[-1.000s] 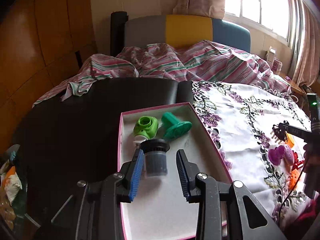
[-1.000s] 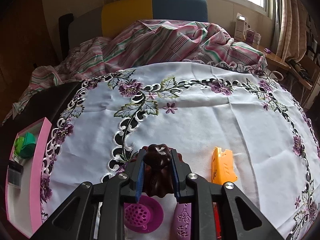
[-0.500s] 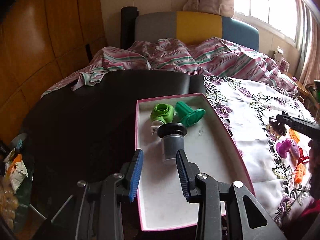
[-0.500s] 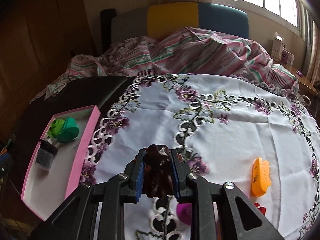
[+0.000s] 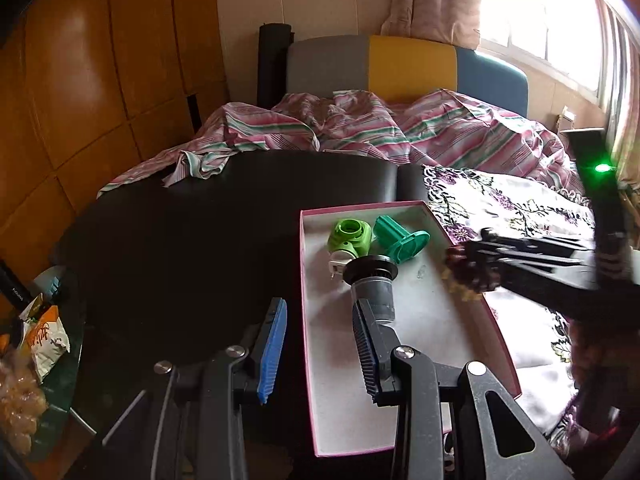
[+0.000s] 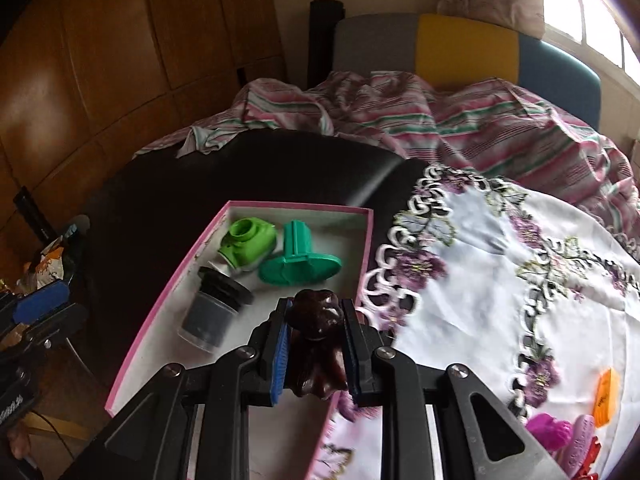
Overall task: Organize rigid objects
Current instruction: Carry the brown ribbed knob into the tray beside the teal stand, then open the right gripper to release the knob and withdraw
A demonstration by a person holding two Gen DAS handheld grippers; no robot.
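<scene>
The dark brown figurine [image 6: 318,344] is pinched between the blue pads of the right claw [image 6: 316,354], held over the near right edge of the pink box [image 6: 168,292]; from the right wrist its glossy lumpy top shows plainly, while from the left wrist it is only a blurred brown lump [image 5: 470,270] at the box's right wall [image 5: 456,240]. Inside the box lie a light green part [image 6: 248,246], a teal flanged part [image 6: 298,260] beside it, and a grey cup with a black rim [image 6: 212,312] on its side nearest the front. The left claw [image 5: 320,344] stands open and empty, its pads astride the box's left wall, the right pad [image 5: 366,344] just at the cup's base. Only the right wrist shows the white embroidered cloth [image 6: 500,288] spread over the black table [image 6: 240,172], with an orange piece [image 6: 606,398] and magenta pieces [image 6: 550,432] on it. Only the left wrist shows the snack bags [image 5: 40,340] low at the left.
</scene>
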